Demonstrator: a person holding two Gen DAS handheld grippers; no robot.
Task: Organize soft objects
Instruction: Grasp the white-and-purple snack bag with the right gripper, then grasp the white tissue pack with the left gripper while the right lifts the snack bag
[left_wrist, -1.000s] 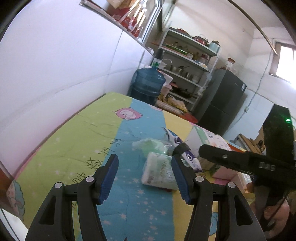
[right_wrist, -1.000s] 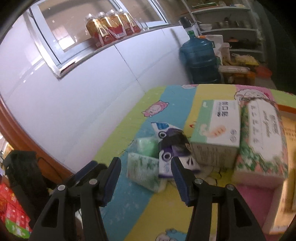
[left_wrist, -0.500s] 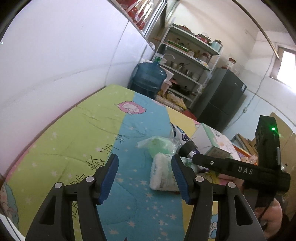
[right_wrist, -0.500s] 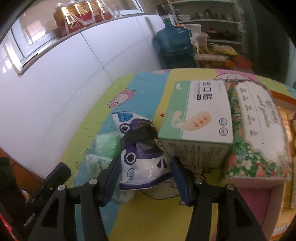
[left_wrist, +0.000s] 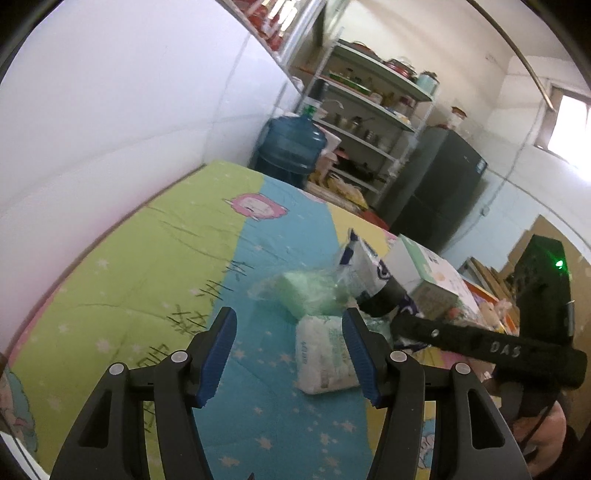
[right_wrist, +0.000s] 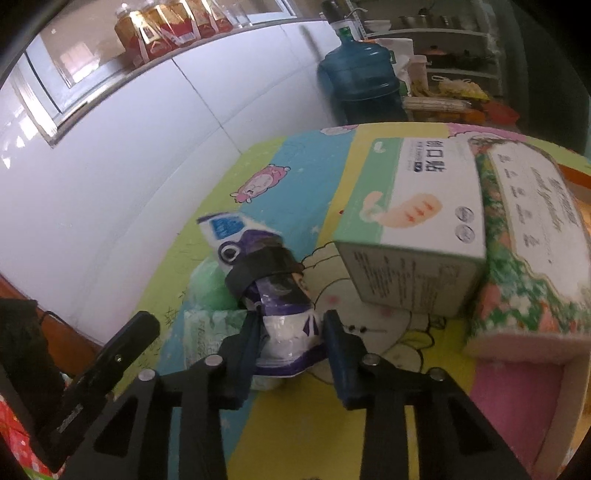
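Fingers of my left gripper (left_wrist: 290, 356) stand wide and empty in the left wrist view; the white wipe pack (left_wrist: 325, 354) lies just ahead, toward the right finger, on the blue stripe of the bed cover (left_wrist: 147, 258), the green pack (left_wrist: 306, 291) beyond it.

Right wrist view: my right gripper (right_wrist: 291, 332), nearer the target, has just been closing, and the purple-and-white pouch (right_wrist: 273, 295) sits between its pads, which appear to press its near end. Its long axis runs away toward the wall-side edge, beside the plaster box (right_wrist: 417, 225).

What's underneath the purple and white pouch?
The purple pouch lies over a white tissue pack and green pack; whatever lies beneath its middle is covered.
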